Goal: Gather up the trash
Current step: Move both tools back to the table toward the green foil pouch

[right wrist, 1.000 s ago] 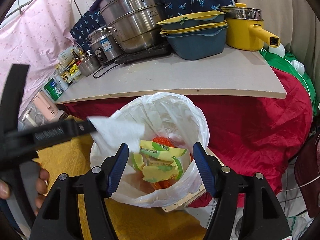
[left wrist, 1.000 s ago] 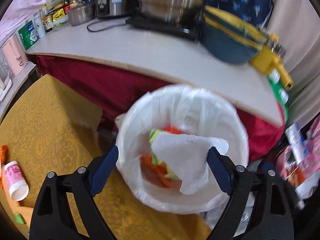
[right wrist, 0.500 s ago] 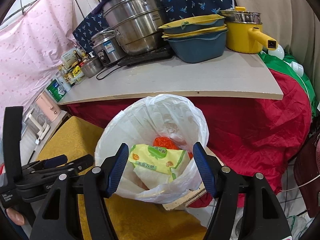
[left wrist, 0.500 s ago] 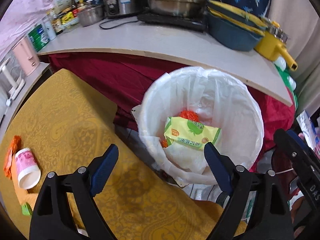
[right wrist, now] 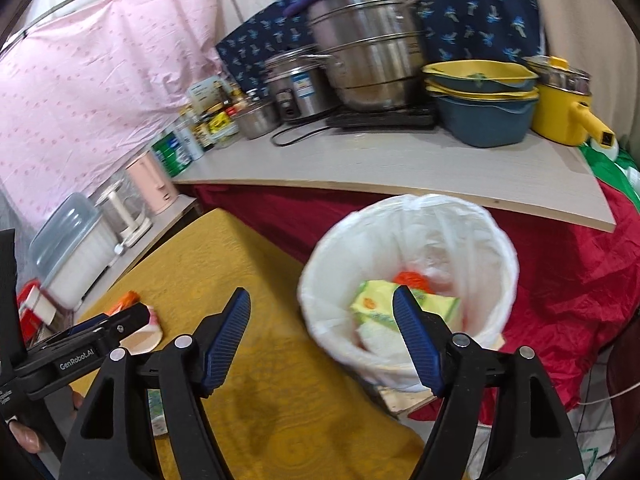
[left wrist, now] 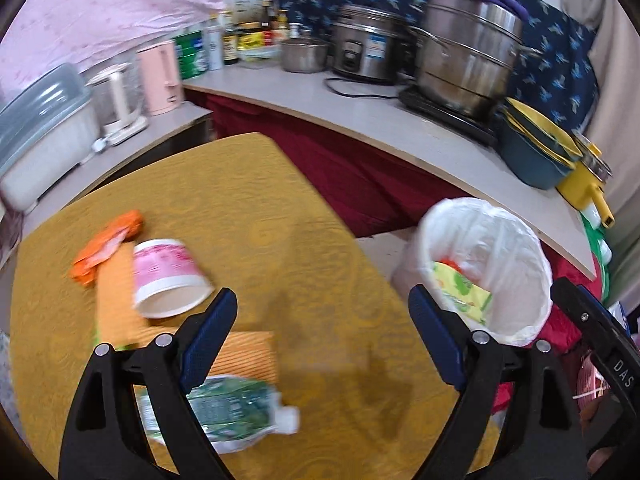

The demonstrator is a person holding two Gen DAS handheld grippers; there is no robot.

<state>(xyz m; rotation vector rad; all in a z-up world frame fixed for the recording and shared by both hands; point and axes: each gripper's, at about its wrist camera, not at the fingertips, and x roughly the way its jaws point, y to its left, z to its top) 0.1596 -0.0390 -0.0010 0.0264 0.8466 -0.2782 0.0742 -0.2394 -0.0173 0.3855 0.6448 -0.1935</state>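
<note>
A white-lined trash bin (right wrist: 408, 276) stands on the floor just beside the corner of a table covered in a yellow patterned cloth (left wrist: 280, 240). Inside the bin lie a yellow-green snack packet (right wrist: 380, 300), something orange, and white paper. Trash is also on the table: a pink and white paper cup (left wrist: 168, 280) lying on its side, an orange wrapper (left wrist: 108, 244) touching it at the far side, and a crumpled green and white plastic packet (left wrist: 228, 408) near the table's front edge.

The left gripper (left wrist: 322, 340) hangs over the table with its blue-padded fingers (left wrist: 208, 336) wide apart and nothing between them; the cup lies just beyond its left finger. The right gripper (right wrist: 322, 340) hovers above the gap between table and bin, its jaws opening, empty.

Behind the bin, a red cloth (right wrist: 560, 280) drapes under a pale counter (right wrist: 400, 164) carrying steel pots (right wrist: 368, 44), stacked blue and yellow basins (right wrist: 484, 96), a yellow pot (right wrist: 564, 108) and bottles. A pink curtain (right wrist: 100, 92) hangs at the left.
</note>
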